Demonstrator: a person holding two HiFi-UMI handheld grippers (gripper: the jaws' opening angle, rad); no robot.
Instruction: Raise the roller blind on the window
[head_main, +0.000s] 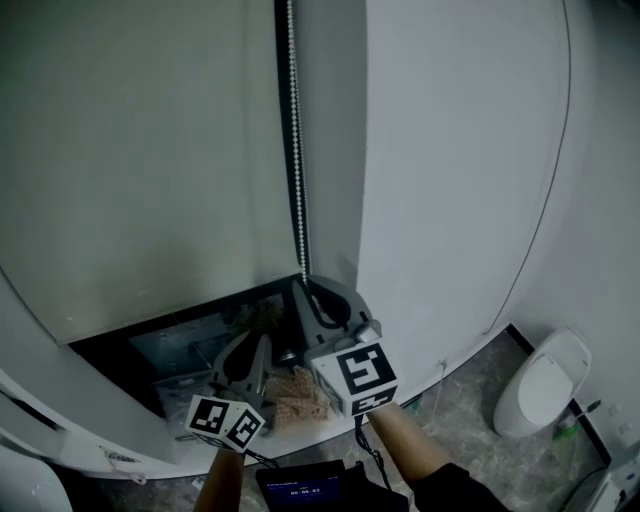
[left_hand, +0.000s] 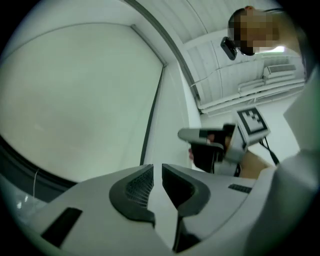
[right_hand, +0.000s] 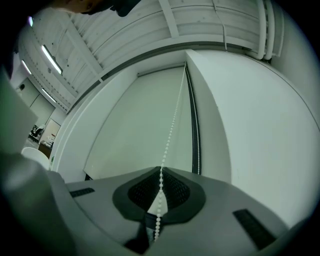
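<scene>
The pale roller blind (head_main: 150, 150) covers most of the window, leaving a dark gap below its bottom edge. A white bead chain (head_main: 296, 150) hangs down its right side. My right gripper (head_main: 306, 285) is shut on this chain at its lower end. In the right gripper view the bead chain (right_hand: 172, 125) runs taut up from between the pads of the right gripper (right_hand: 160, 172), beside the blind (right_hand: 135, 130). My left gripper (head_main: 258, 342) sits lower and to the left, away from the chain. In its own view the left gripper (left_hand: 157, 167) is shut with nothing between its jaws.
A white wall (head_main: 450, 180) stands right of the window, with a thin cable (head_main: 548, 190) curving down it. A toilet (head_main: 545, 385) sits on the floor at lower right. The dark sill opening (head_main: 180, 345) lies under the blind. A small screen (head_main: 300, 490) shows at the bottom edge.
</scene>
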